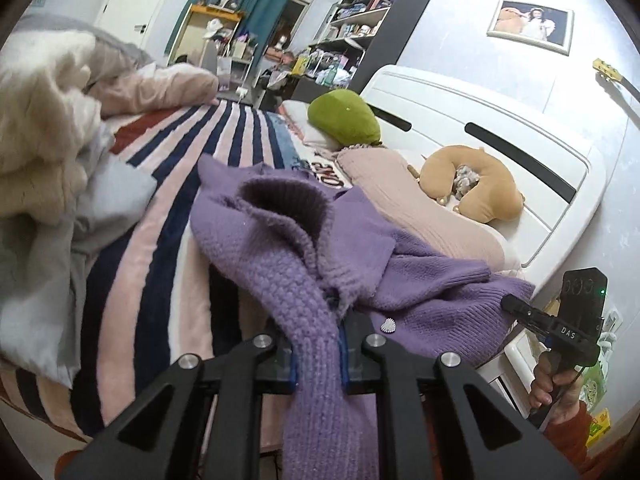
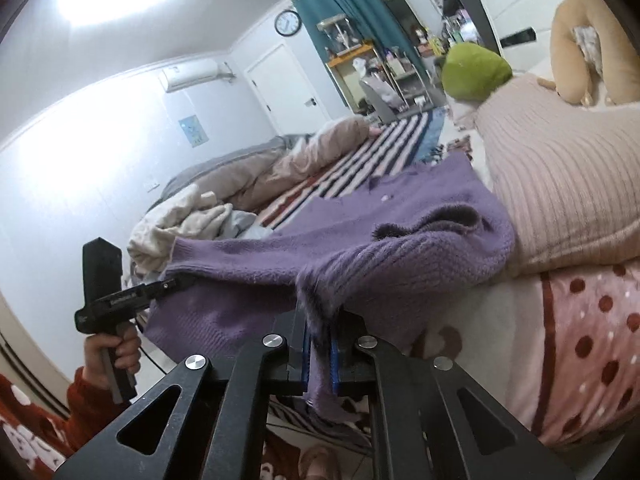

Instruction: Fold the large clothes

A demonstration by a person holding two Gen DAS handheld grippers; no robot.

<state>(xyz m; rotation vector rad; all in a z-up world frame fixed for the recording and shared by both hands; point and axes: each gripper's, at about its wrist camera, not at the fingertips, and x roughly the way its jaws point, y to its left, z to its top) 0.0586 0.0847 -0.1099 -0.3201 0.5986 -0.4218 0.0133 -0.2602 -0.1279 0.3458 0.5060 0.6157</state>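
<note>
Both claws, left gripper (image 1: 318, 354) and right gripper (image 2: 319, 350), pinch the chunky purple knitted cardigan (image 1: 352, 248), bunched over the striped bedspread (image 1: 168, 184); folding seems barely begun.

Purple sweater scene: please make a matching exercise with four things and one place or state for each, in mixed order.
Things:
1. purple sweater
2. green plush
3. tan neck pillow
4. striped blanket

Places or states:
A. by the white headboard
B. spread under the sweater
C. on a pillow at the far end
D. gripped by both tongs

Pairs: 1-D, 2-C, 3-A, 4-B
</note>
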